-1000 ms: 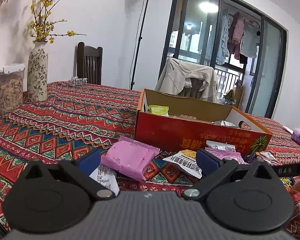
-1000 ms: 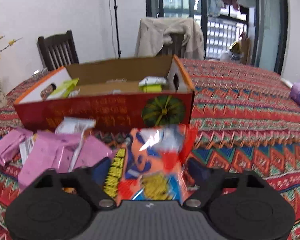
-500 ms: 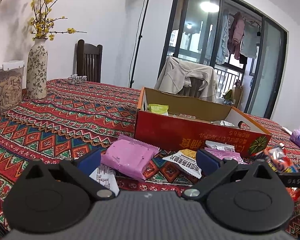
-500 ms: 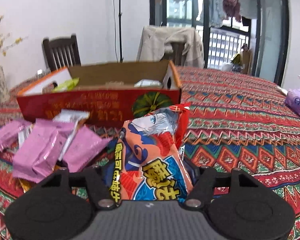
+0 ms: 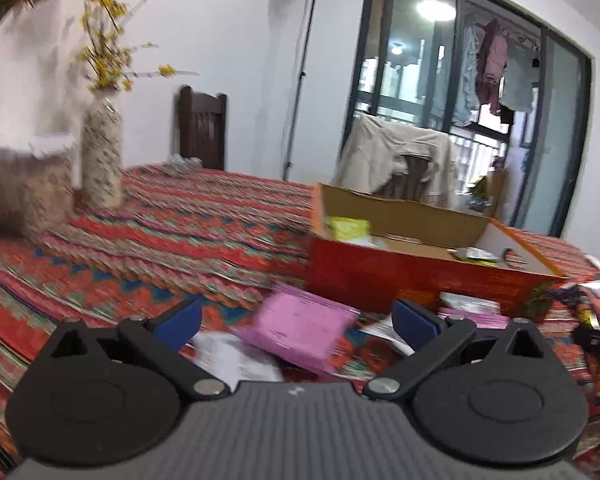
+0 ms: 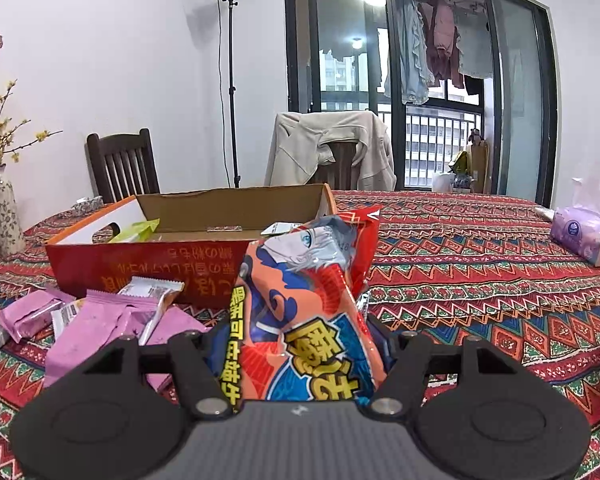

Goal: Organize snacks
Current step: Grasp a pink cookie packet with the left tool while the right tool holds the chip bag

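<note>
My right gripper (image 6: 300,344) is shut on an orange, red and blue snack bag (image 6: 304,304) and holds it upright above the table, in front of the red cardboard box (image 6: 156,264). The box is open and holds a green packet (image 6: 136,230) and other packets. Pink snack packets (image 6: 112,320) lie on the cloth left of the bag. My left gripper (image 5: 296,320) is open and empty, just above a pink packet (image 5: 300,328) and a white packet (image 5: 236,360). The red box (image 5: 400,276) stands beyond it. The held bag shows at the right edge of the left wrist view (image 5: 596,308).
A patterned red tablecloth (image 6: 480,272) covers the table. A floral vase (image 5: 100,156) and a clear jar (image 5: 32,188) stand at the far left. A purple tissue pack (image 6: 584,232) lies at the right. Chairs (image 6: 120,168) stand behind the table.
My right gripper has lifted the snack bag up off the table and tilted it upright. My left gripper has shifted and its view is blurred by motion; it stays open.
</note>
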